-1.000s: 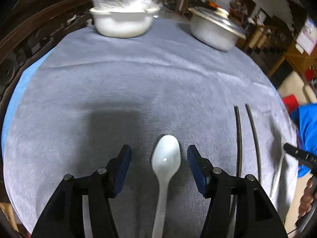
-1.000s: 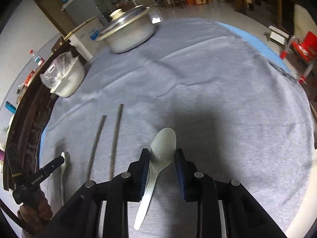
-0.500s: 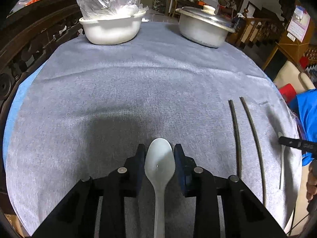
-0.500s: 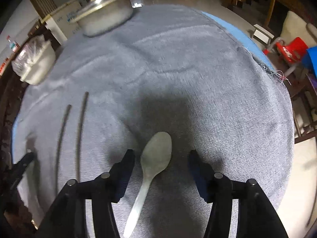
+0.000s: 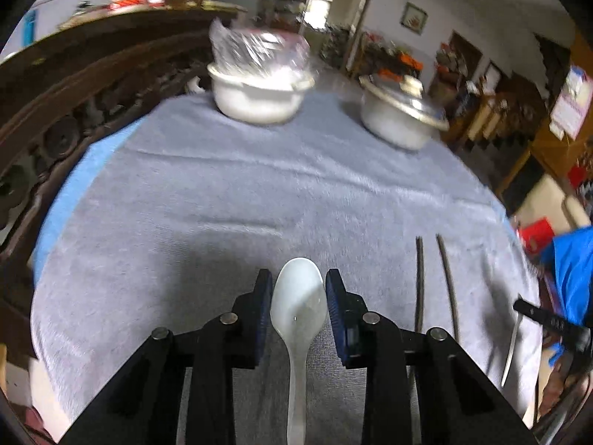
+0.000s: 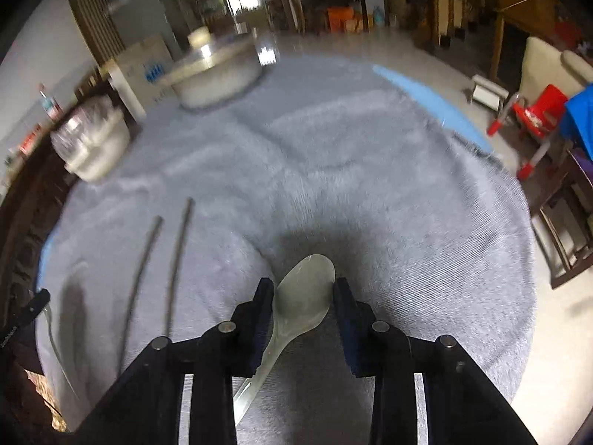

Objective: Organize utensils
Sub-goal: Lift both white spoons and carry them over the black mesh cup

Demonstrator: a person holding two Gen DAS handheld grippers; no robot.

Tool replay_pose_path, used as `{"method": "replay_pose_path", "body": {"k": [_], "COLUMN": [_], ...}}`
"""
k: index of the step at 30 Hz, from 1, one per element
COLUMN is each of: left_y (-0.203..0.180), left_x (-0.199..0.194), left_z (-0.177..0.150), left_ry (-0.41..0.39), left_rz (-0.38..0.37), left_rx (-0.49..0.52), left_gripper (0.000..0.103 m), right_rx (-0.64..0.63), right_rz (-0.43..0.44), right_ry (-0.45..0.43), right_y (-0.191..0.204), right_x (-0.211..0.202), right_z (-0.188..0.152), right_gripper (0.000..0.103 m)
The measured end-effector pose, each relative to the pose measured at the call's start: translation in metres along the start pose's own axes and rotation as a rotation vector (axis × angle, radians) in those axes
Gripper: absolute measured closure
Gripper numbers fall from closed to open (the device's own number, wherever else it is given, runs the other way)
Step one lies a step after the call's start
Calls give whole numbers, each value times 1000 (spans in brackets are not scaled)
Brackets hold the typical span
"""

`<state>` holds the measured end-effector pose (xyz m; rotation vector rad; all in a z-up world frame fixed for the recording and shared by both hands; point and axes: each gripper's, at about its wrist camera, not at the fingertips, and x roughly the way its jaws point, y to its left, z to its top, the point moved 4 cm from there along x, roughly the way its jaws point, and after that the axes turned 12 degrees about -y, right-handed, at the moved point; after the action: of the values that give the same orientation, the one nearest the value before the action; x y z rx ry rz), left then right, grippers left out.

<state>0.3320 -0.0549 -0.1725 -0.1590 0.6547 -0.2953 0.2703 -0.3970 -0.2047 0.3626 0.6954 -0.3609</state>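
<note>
My left gripper (image 5: 296,296) is shut on a white spoon (image 5: 297,306), bowl forward, held above the grey tablecloth (image 5: 259,200). My right gripper (image 6: 302,298) is shut on a grey-green spoon (image 6: 302,302), its handle slanting down to the left between the jaws. Two dark chopsticks (image 5: 435,282) lie side by side on the cloth to the right in the left wrist view. They lie to the left in the right wrist view (image 6: 159,259). The right gripper's tip (image 5: 548,320) shows at the right edge of the left wrist view, and the left gripper's tip (image 6: 26,313) at the left edge of the right wrist view.
A white bowl with a plastic bag (image 5: 259,85) and a lidded metal pot (image 5: 400,115) stand at the table's far side. A carved wooden rail (image 5: 55,111) runs along the left. A thin metal utensil (image 5: 513,348) lies near the right edge. Chairs and a red stool (image 6: 530,118) stand beyond the table.
The right gripper, open around the grey-green spoon half a second ago, has shut on it. The left gripper stays shut on the white spoon and both views have tilted up.
</note>
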Motion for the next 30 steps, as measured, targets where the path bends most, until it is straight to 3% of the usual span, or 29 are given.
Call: {"method": "replay_pose_path", "body": {"k": [12, 18, 22, 30], "left_y": [25, 27, 20, -23], "left_x": [-80, -130, -162, -223], "left_z": [-9, -4, 5, 19], "left_ry": [-183, -306, -387, -557], "left_rz": [109, 124, 91, -95], "left_rx": [-143, -172, -197, -175], "left_gripper": [72, 72, 72, 72], "right_rx": [-9, -50, -73, -177], "right_rz": [4, 27, 56, 120], "right_ry": [-448, -604, -686, -796], "right_y": [18, 43, 57, 99], "right_x": [-103, -150, -176, -207], "right_z": [-7, -13, -17, -29], "right_gripper": [68, 68, 67, 67]}}
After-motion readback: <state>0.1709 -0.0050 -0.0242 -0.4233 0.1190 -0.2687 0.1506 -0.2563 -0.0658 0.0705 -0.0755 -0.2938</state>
